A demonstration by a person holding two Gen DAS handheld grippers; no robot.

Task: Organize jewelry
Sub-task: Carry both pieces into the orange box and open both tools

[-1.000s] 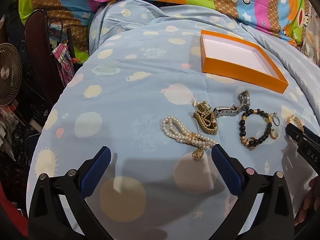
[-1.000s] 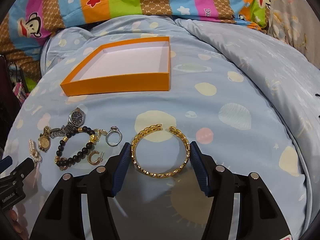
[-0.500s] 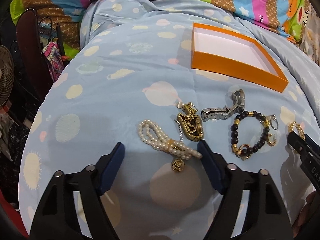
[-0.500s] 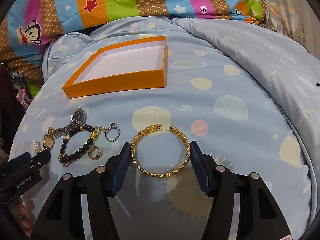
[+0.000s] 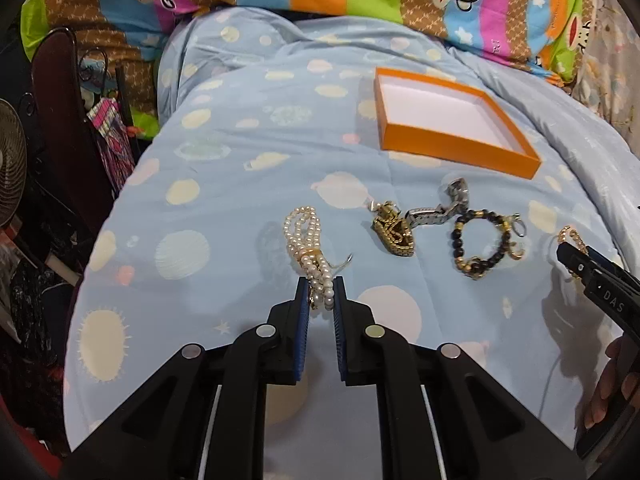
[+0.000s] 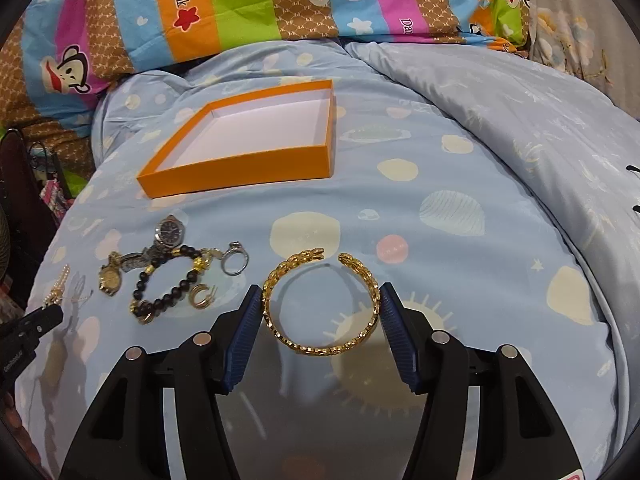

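The left hand-held gripper [image 5: 321,294] is clamped on the near end of the white pearl multi-strand bracelet [image 5: 308,246] lying on the pale blue patterned bedspread [image 5: 240,184]; the right hand-held gripper [image 6: 320,306] stands open, its blue pads flanking the gold chain-link open bangle [image 6: 320,302]; the shallow orange cardboard box [image 6: 240,172] lies beyond.

left gripper [image 5: 321,294] fingers pinched nearly together; right gripper [image 6: 321,305] fingers spread wide
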